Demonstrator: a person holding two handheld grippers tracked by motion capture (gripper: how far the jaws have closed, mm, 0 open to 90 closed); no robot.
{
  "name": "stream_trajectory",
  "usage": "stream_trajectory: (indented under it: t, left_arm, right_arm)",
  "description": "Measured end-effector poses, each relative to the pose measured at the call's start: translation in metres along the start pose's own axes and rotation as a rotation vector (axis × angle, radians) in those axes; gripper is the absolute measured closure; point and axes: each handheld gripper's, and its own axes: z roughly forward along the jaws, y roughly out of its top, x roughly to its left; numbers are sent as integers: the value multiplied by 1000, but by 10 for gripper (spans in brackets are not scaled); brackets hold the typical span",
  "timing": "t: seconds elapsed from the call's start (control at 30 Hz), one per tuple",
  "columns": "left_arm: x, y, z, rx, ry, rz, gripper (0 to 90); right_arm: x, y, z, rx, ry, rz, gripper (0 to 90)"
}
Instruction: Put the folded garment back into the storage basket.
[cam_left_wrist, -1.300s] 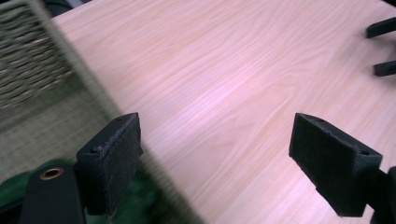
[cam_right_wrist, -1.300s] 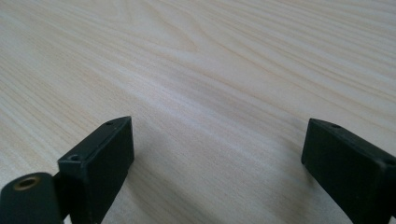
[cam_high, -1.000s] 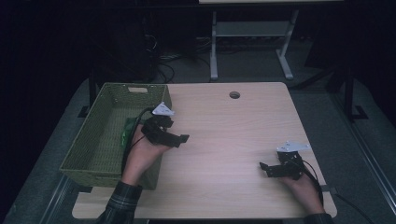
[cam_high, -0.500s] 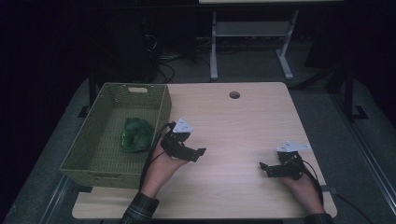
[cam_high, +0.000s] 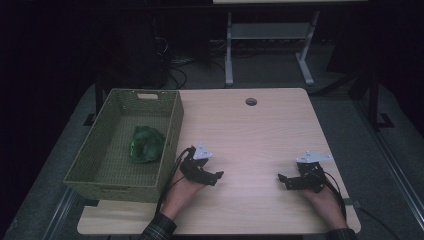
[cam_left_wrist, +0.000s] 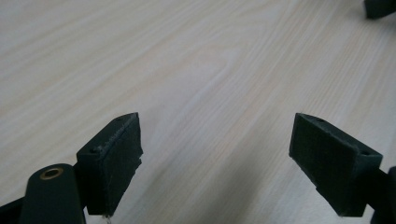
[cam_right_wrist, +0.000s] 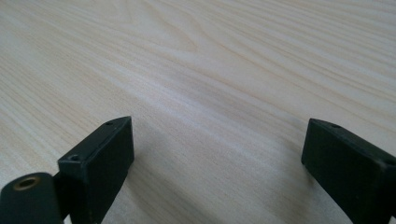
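A crumpled green object (cam_high: 146, 143) lies inside the green woven basket (cam_high: 170, 125) at the table's left edge. My left gripper (cam_high: 216, 176) rests low over the wood just right of the basket, open and empty; in the left gripper view its pads (cam_left_wrist: 114, 156) stand wide apart over bare wood. My right gripper (cam_high: 284, 180) sits near the front right of the table, open too, with nothing between its pads (cam_right_wrist: 100, 161) in the right gripper view. A tip of the right gripper (cam_left_wrist: 379, 7) shows at the top right of the left gripper view.
The light wooden table (cam_high: 250, 140) has a round cable hole (cam_high: 251, 101) near its far edge. Behind the table stand a white metal frame (cam_high: 267, 45) and loose cables on the dark floor. A person's hands and a plaid sleeve (cam_high: 160, 230) enter from the bottom.
My left gripper has come out of the basket and moved right and toward the front, leaving the green object lying in the basket. The right gripper has stayed put.
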Motion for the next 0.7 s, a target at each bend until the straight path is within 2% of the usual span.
stream_trajectory:
  t: [0.3,0.7]
  left_arm:
    - [1,-13,11,7,42,21,157]
    - [2,-13,11,12,33,20,154]
  right_arm:
    - [0,0,0,0,1,0,89]
    - [0,0,0,0,1,-1,89]
